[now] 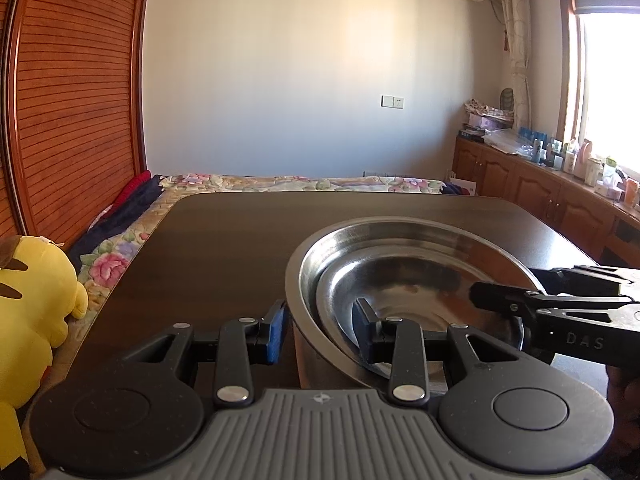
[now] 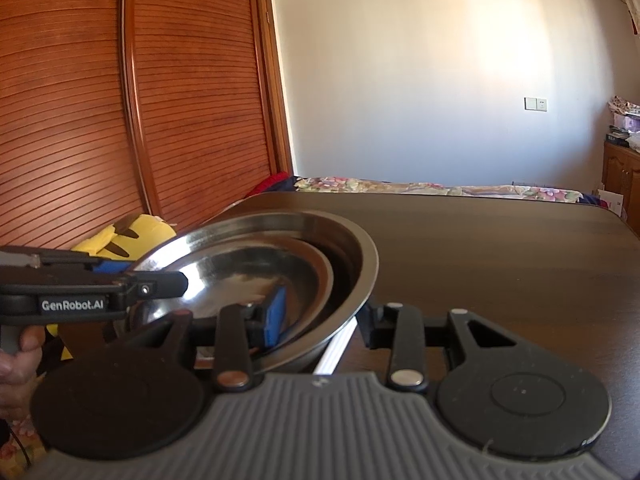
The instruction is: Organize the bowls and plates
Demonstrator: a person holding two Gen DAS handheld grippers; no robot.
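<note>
A large steel bowl (image 1: 304, 256) stands on the dark wooden table (image 1: 224, 248) with a smaller steel plate (image 1: 400, 280) nested inside it. My left gripper (image 1: 320, 330) is open and straddles the bowl's near-left rim, one finger outside, one inside. My right gripper (image 2: 322, 320) is open and straddles the opposite rim; the bowl (image 2: 366, 276) and the plate (image 2: 256, 268) show in the right wrist view. Each gripper shows from the side in the other's view, the right one (image 1: 520, 304) and the left one (image 2: 120, 284).
A yellow plush toy (image 1: 36, 300) sits at the table's left edge on a floral bedspread (image 1: 120, 256). A slatted wooden wardrobe (image 2: 120, 100) stands at the left. Wooden cabinets (image 1: 540, 196) with clutter run under the window at the right.
</note>
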